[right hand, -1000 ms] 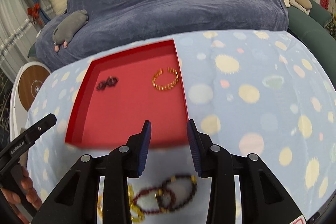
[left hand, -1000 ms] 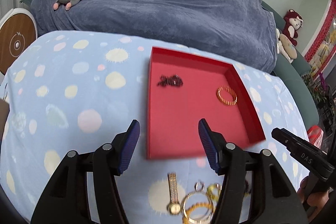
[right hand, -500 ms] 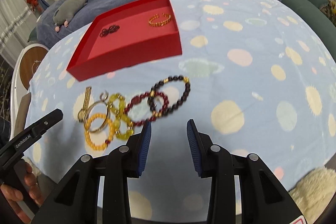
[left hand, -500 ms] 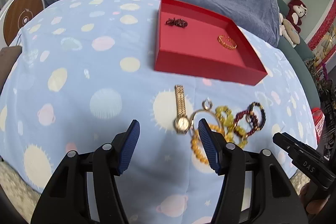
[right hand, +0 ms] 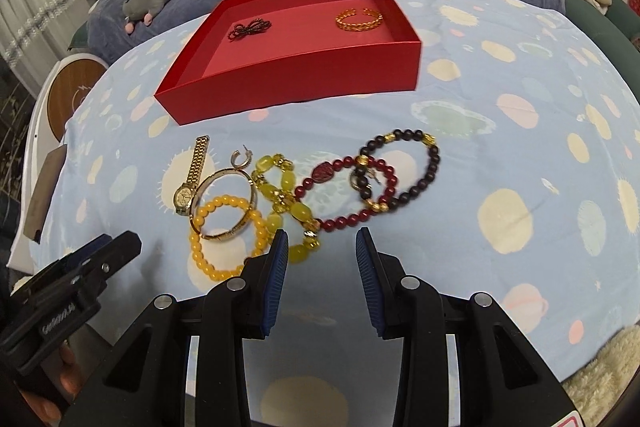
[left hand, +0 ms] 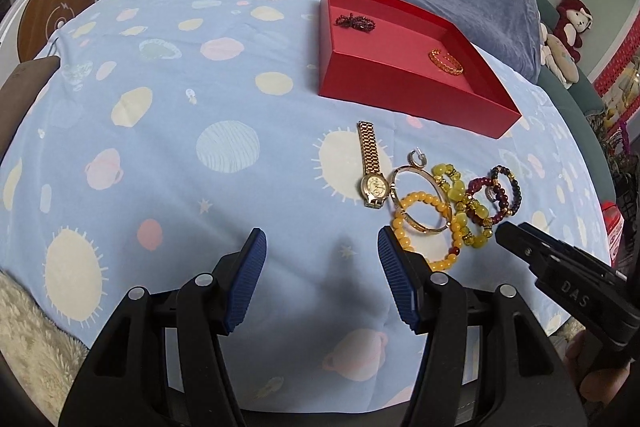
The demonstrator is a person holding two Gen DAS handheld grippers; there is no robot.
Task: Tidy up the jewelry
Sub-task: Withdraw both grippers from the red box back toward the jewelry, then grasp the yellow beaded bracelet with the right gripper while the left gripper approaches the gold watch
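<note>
We see the left gripper (left hand: 322, 251) and right gripper (right hand: 322, 251) with jaws spread, holding nothing, above the spotted cloth (left hand: 168, 131). The jewelry pile (right hand: 288, 195) lies just before the red tray (right hand: 296, 75), which holds 2 pieces.

A red tray (right hand: 296, 75) held a dark beaded bracelet (right hand: 249, 28) and a gold bangle (right hand: 358, 19). In front of it lay a gold watch (right hand: 190, 179), a thin gold bangle (right hand: 224, 203), and overlapping orange (right hand: 224, 239), yellow-green (right hand: 286, 203), dark red (right hand: 344, 191) and near-black (right hand: 416, 167) bead bracelets.
</note>
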